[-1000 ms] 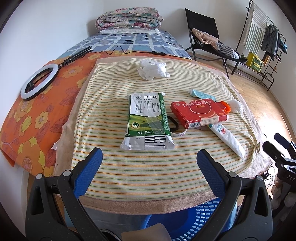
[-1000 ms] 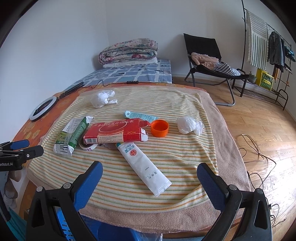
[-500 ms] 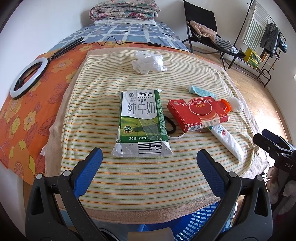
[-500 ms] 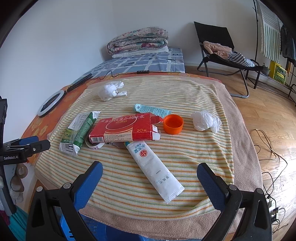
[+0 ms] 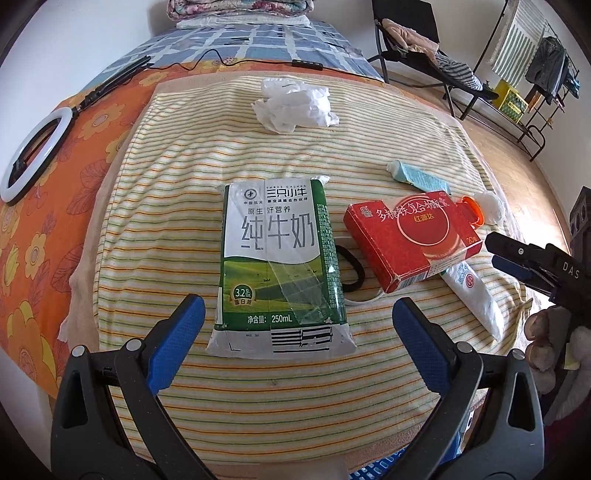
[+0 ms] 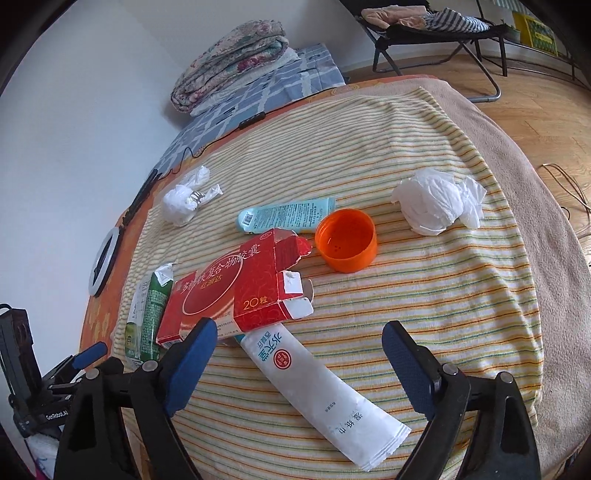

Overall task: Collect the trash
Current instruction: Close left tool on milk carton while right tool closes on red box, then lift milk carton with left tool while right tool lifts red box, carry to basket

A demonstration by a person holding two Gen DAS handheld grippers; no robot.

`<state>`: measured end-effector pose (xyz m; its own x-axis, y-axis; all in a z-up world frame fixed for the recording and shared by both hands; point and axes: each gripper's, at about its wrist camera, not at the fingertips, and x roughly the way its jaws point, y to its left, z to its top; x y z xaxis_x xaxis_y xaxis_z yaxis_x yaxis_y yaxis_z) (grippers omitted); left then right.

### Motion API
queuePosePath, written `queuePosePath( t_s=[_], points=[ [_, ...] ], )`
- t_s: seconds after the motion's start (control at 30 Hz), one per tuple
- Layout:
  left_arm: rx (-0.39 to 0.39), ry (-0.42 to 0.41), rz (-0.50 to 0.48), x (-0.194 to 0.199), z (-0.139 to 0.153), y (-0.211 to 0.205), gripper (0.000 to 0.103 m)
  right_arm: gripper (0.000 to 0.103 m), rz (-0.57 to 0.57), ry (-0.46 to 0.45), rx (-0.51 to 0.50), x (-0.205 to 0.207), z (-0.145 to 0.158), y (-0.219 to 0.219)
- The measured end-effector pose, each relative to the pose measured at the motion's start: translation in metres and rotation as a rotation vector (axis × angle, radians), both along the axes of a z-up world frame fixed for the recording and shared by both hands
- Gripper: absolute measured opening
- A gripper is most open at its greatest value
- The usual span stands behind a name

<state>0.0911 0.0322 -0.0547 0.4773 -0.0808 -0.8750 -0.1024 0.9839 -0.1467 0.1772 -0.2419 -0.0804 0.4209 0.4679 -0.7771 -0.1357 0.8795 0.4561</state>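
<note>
Trash lies on a striped cloth [image 5: 184,184]. A flattened green and white milk carton [image 5: 280,266] lies just ahead of my open, empty left gripper [image 5: 295,328]. Right of it sit a red box [image 5: 410,240], a white tube [image 5: 476,291], a light blue tube [image 5: 417,177] and a crumpled white wrapper [image 5: 295,105]. My right gripper [image 6: 295,358] is open and empty, straddling the white tube [image 6: 325,395]. Beyond it are the red box [image 6: 236,295], an orange cap [image 6: 347,240], the blue tube [image 6: 284,216] and two white wads [image 6: 436,201], [image 6: 183,197].
A black hair tie [image 5: 351,269] lies between carton and box. A ring light [image 5: 33,147] rests on the orange floral sheet at left. A folded quilt [image 6: 232,62] and a black chair [image 6: 436,33] stand at the back. A blue basket [image 5: 380,470] sits below the near edge.
Both grippers moved forward and lower over the cloth. The left now sits close behind the milk carton; the right tilted and now straddles the white tube. No object moved.
</note>
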Motion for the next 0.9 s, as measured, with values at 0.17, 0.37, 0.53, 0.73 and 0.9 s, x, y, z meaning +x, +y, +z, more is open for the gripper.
queuePosePath(
  t_s=[0.17, 0.37, 0.53, 0.73, 0.9],
  points=[
    [-0.016, 0.028, 0.026, 0.014, -0.008, 0.007, 0.099, 0.086, -0.031, 0.054, 0.088, 0.016, -0.015, 0.0],
    [-0.026, 0.053, 0.008, 0.022, -0.016, 0.007, 0.083, 0.078, -0.051, 0.111, 0.175, 0.031, -0.029, 0.004],
    [-0.046, 0.07, 0.002, 0.027, -0.024, 0.007, 0.078, 0.076, -0.051, 0.117, 0.198, 0.038, -0.033, 0.009],
    [-0.027, 0.061, -0.012, 0.028, -0.025, 0.001, 0.077, 0.065, -0.048, 0.13, 0.243, 0.047, -0.035, 0.015],
    [-0.03, 0.058, -0.012, 0.028, -0.025, 0.002, 0.077, 0.047, -0.025, 0.132, 0.278, 0.047, -0.034, 0.023]
  ],
)
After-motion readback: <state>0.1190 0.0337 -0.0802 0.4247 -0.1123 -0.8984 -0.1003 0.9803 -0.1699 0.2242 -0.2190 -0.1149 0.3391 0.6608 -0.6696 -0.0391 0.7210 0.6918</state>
